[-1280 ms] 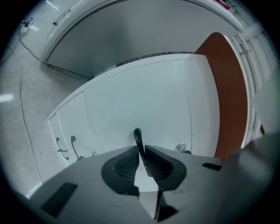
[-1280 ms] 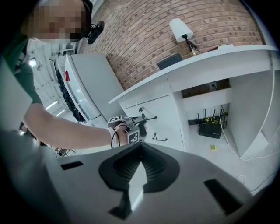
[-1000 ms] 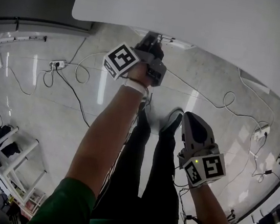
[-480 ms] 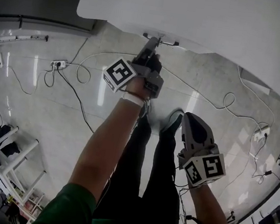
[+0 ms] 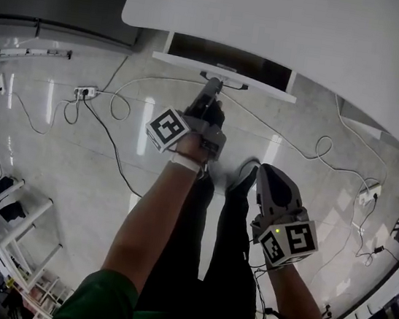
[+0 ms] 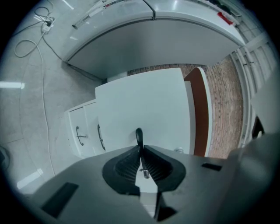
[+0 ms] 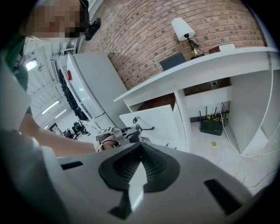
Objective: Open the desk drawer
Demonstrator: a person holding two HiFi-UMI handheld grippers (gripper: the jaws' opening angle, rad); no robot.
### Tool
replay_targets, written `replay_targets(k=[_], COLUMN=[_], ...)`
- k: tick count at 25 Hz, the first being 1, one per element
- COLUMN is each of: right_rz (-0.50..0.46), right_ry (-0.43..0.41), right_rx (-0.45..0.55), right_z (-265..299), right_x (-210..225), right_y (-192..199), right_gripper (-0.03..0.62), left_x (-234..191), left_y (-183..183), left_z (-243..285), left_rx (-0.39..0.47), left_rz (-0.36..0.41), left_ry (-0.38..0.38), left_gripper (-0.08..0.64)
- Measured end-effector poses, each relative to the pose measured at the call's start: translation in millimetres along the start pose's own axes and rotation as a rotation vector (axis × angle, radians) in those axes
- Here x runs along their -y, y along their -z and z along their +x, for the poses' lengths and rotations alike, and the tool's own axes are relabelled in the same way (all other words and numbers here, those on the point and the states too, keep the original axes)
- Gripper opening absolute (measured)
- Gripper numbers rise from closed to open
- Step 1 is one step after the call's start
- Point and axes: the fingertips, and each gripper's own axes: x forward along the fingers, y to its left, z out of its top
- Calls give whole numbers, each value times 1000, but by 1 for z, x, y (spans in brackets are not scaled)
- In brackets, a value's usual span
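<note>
The white desk [image 5: 291, 28] has its drawer [image 5: 198, 65] pulled partway out, and the dark inside shows behind the white front. My left gripper [image 5: 211, 84] is shut on the drawer's thin dark handle [image 5: 223, 82]. In the left gripper view the handle [image 6: 139, 135] sticks up from between the closed pads, against the white drawer front [image 6: 144, 109]. My right gripper [image 5: 264, 173] hangs low beside my legs, shut with nothing in it. From the right gripper view the drawer [image 7: 155, 122] stands out of the desk, with the left gripper [image 7: 131, 132] at its handle.
Cables [image 5: 112, 102] and a power strip [image 5: 82, 91] lie on the pale floor. Two lower drawers with handles [image 6: 99, 136] sit beside the open one. A lamp [image 7: 183, 28] and a laptop [image 7: 171, 61] stand on the desk; a router [image 7: 210, 124] lies under it.
The left gripper has drawn back toward me with the handle, and the drawer has slid out from under the desktop. The right gripper has stayed in place.
</note>
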Motion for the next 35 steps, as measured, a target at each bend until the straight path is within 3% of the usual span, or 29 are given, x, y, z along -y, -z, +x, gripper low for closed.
replay_targets(k=[17,30,35], right_rz=[9,7,4], right_ry=[-10,-15,-20], right_rx=[-20,-53,-61], right_z=[2,5,6], right_x=[-2,5,4], right_y=[12,23,25], right_gripper=[0,0,0], left_x=[-13,-73,-85], left_y=[11,24,24], left_z=[-34,-39,-41], left_rx=[-33,-58,-59], left_rz=[26,19,14], left_ry=[-46,-215,-243], left_gripper=[28,28,28])
